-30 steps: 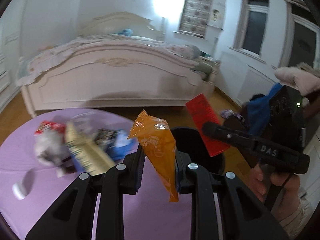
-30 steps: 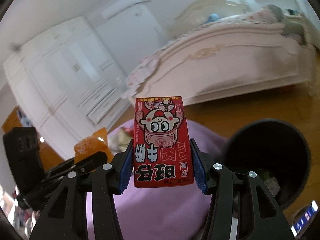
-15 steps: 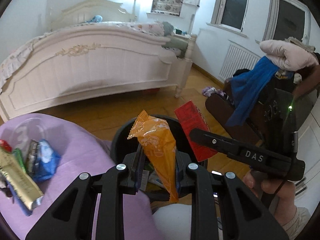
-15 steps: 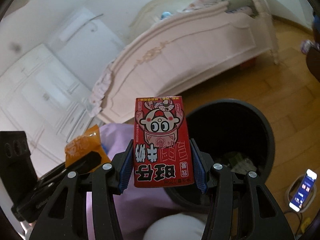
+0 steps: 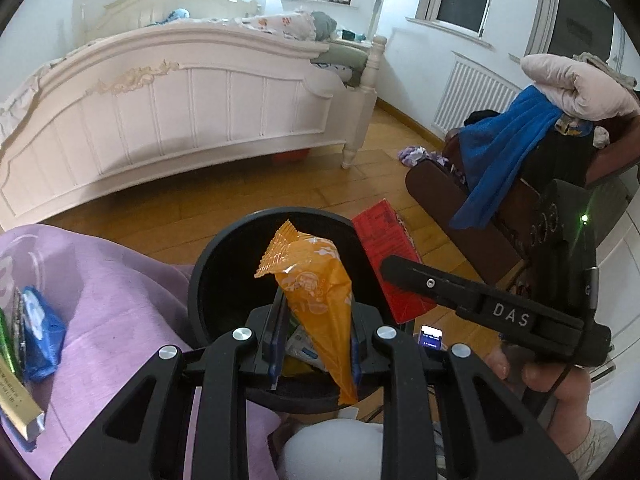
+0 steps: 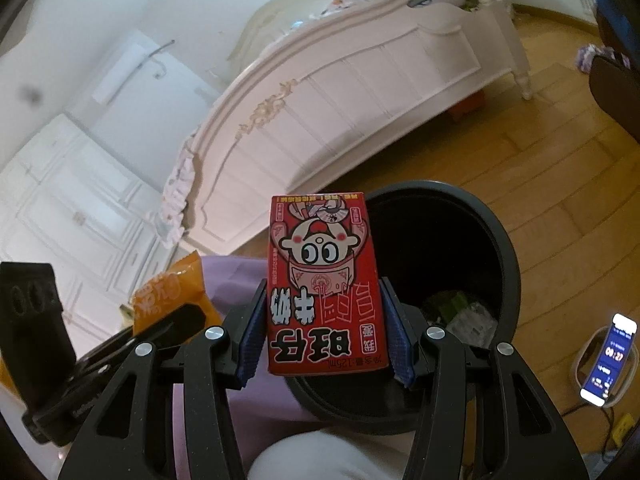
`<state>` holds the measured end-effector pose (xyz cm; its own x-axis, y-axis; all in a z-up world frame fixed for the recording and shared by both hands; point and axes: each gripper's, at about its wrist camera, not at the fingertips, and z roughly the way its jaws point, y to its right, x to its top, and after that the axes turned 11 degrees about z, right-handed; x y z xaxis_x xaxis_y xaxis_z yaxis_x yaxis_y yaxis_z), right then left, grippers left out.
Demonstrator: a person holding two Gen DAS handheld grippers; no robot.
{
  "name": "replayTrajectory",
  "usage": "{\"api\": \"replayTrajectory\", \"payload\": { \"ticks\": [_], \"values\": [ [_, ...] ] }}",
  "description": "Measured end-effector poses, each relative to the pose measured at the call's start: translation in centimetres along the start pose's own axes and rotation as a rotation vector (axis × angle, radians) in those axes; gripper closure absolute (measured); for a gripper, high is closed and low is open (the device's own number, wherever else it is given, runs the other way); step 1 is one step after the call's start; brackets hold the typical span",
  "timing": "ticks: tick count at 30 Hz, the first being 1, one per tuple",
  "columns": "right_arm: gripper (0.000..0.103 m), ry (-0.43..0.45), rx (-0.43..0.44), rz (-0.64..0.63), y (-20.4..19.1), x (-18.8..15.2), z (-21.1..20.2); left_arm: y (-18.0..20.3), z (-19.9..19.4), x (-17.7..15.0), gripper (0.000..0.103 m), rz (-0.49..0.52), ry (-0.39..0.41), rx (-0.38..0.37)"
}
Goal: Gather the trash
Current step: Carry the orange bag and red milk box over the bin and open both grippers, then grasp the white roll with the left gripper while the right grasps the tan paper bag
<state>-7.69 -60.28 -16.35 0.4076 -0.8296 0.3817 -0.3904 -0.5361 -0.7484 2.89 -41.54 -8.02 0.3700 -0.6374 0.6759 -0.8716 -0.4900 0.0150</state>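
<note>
With the left gripper (image 5: 314, 350) pinching the orange snack wrapper (image 5: 316, 292) upright over the black trash bin's (image 5: 200, 280) mouth at lower centre, the right gripper (image 6: 324, 344) clamps the red milk carton (image 6: 324, 292) above that bin's left rim.

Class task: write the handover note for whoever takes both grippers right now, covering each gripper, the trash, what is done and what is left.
Left gripper: jaws shut on the crinkled orange snack wrapper, above the round black trash bin.
Right gripper: jaws shut on the small red drink carton, at the bin's rim.
Done: some litter already lies in the bin.
Left: release both pieces, then fetch the blue packet and other wrappers from the purple tablecloth.
</note>
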Motion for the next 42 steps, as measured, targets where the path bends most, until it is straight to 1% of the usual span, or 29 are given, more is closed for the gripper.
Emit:
{"api": "replayTrajectory", "payload": {
  "ticks": [2, 3, 4, 5, 6, 7, 8, 14, 18, 23, 26, 29, 32, 33, 35, 37, 42],
  "values": [
    [0.049, 0.003, -0.002, 0.013, 0.5, 0.3, 0.0, 0.1, 0.5, 0.1, 0.076, 0.007, -0.019, 0.008],
    [0.045, 0.003, -0.004, 0.018, 0.6, 0.4, 0.1, 0.1, 0.8, 0.3, 0.075, 0.011, -0.029, 0.017],
    [0.032, 0.005, -0.005, 0.027, 0.8, 0.5, 0.0, 0.2, 1.0, 0.3, 0.071, 0.012, -0.037, 0.024],
    [0.028, 0.02, -0.001, 0.041, 1.1, 0.6, -0.3, 0.2, 1.1, 0.4, 0.055, 0.011, -0.039, 0.028],
    [0.027, 0.024, 0.004, 0.046, 1.1, 0.6, -0.4, 0.3, 1.0, 0.4, 0.044, 0.01, -0.034, 0.036],
    [0.027, 0.021, 0.007, 0.048, 1.2, 0.6, -0.5, 0.4, 0.8, 0.3, 0.03, 0.012, -0.022, 0.046],
    [0.027, 0.019, 0.003, 0.047, 1.2, 0.5, -0.5, 0.5, 0.5, 0.2, 0.028, 0.02, -0.006, 0.059],
    [0.027, 0.014, 0.015, 0.036, 0.6, 0.2, -1.0, 0.5, -1.1, 0.2, 0.028, 0.031, 0.015, 0.054],
    [0.027, 0.003, 0.03, 0.003, -0.9, -0.4, -1.1, -0.1, -2.9, -0.2, 0.028, 0.022, 0.039, 0.064],
    [0.027, -0.026, 0.052, -0.059, -4.0, -1.7, -0.8, -1.9, -6.2, -1.8, 0.028, -0.035, 0.07, 0.103],
    [0.027, -0.05, 0.066, -0.114, -6.5, -2.6, -0.4, -3.8, -8.7, -3.3, 0.028, -0.081, 0.094, 0.149],
    [0.027, -0.074, 0.081, -0.179, -9.1, -3.8, 0.1, -6.2, -11.4, -5.5, 0.028, -0.141, 0.109, 0.221],
    [0.027, -0.104, 0.095, -0.246, -11.7, -5.1, 0.8, -9.0, -14.1, -8.1, 0.028, -0.221, 0.115, 0.292],
    [0.027, -0.116, 0.1, -0.269, -12.6, -5.6, 1.1, -9.7, -14.7, -8.7, 0.028, -0.238, 0.116, 0.309],
    [0.027, -0.139, 0.112, -0.315, -14.5, -6.6, 1.6, -11.6, -16.5, -10.6, 0.028, -0.293, 0.113, 0.373],
    [0.034, -0.174, 0.128, -0.372, -16.7, -7.9, 2.4, -13.7, -18.2, -12.7, 0.028, -0.352, 0.109, 0.442],
    [0.035, -0.255, 0.161, -0.497, -21.7, -11.0, 4.7, -18.5, -21.0, -18.0, 0.029, -0.511, 0.08, 0.549]
  ]
}}
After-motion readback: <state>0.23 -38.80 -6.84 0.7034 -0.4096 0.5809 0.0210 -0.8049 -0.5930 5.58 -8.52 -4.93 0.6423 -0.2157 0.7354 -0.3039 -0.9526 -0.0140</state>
